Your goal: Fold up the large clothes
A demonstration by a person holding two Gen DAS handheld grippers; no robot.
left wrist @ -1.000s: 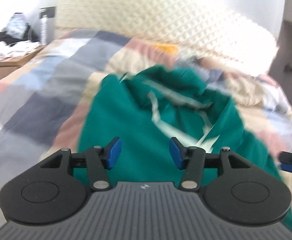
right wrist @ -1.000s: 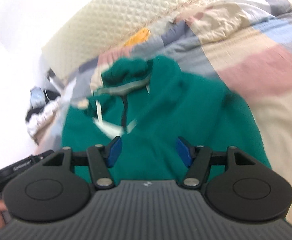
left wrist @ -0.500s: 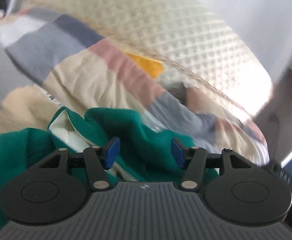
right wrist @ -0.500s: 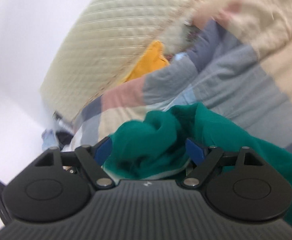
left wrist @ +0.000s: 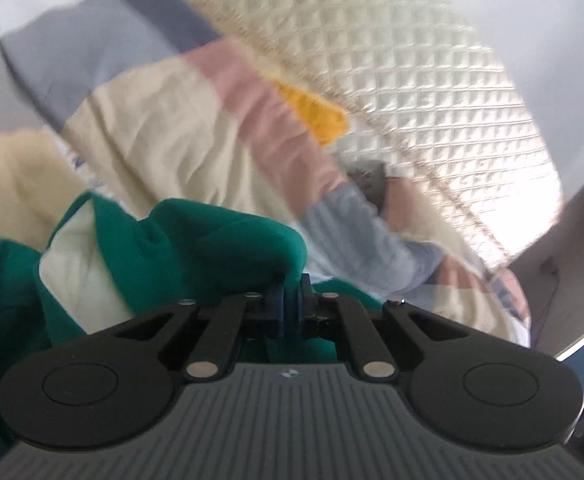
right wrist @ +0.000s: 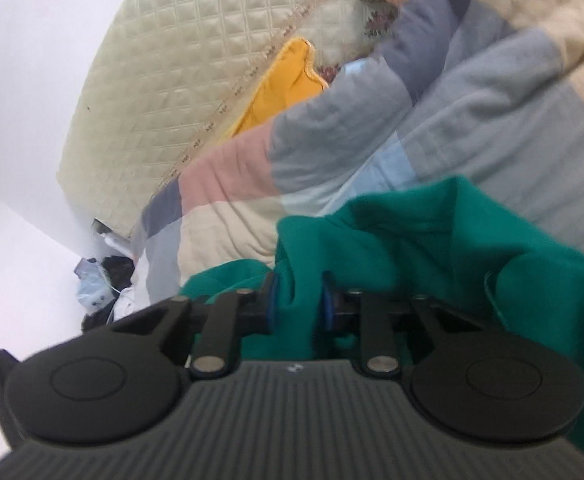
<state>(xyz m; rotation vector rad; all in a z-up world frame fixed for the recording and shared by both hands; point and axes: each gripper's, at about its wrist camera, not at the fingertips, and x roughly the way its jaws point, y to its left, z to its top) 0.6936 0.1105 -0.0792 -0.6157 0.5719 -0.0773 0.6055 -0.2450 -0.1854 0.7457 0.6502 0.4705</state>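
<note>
A large green hoodie (left wrist: 220, 240) with a cream lining (left wrist: 80, 268) lies bunched on the patchwork quilt (left wrist: 164, 132). My left gripper (left wrist: 290, 306) is shut on a fold at the hoodie's top edge. In the right wrist view the same green hoodie (right wrist: 444, 240) fills the lower right. My right gripper (right wrist: 298, 304) is shut on a thick fold of it, with green cloth between the blue pads (right wrist: 270, 300). The rest of the hoodie is hidden under both grippers.
A cream quilted headboard (left wrist: 432, 80) stands behind the bed, also in the right wrist view (right wrist: 180, 60). A yellow pillow (right wrist: 284, 80) lies by it. A heap of clutter (right wrist: 100, 284) sits beside the bed at left.
Both grippers went from open above the hoodie to shut on its top edge. They moved forward and down toward the head of the bed.
</note>
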